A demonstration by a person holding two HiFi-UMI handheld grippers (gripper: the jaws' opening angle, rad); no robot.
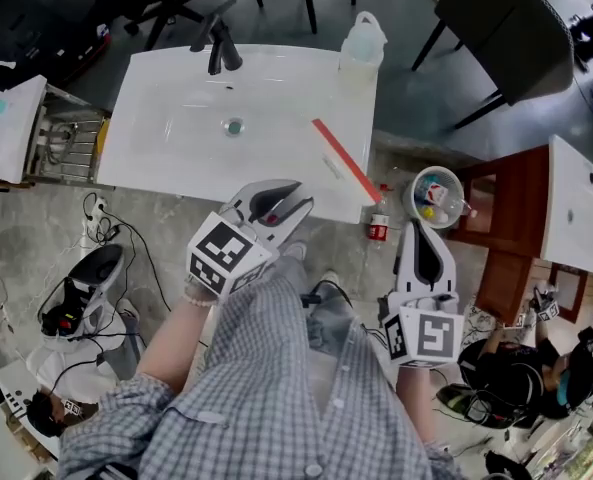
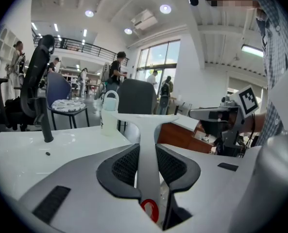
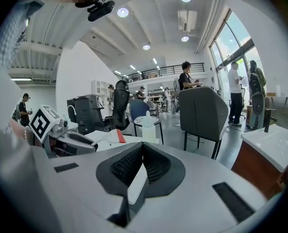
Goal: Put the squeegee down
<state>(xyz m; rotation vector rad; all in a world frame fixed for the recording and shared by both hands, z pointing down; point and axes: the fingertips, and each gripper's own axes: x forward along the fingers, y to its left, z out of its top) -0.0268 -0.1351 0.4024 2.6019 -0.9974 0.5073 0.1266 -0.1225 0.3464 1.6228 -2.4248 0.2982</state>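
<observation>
My left gripper (image 1: 276, 204), at frame centre, clamps the squeegee (image 2: 147, 164) by its handle. My right gripper (image 1: 423, 238), lower right, has its jaws together, empty.

Squeegee (image 1: 346, 163) handle looks largely hidden beneath the left tongs (image 1: 302, 202) from overhead.

One squeegee (image 1: 344, 158), one bottle (image 1: 362, 43), two hand-held grippers (image 1: 288, 202) (image 1: 422, 232)

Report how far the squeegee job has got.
Done: the white squeegee with the red blade is over the right side of the white sink. In hand: the left gripper is shut on its handle. Left: set it down and let go. The right gripper is shut, empty.
</observation>
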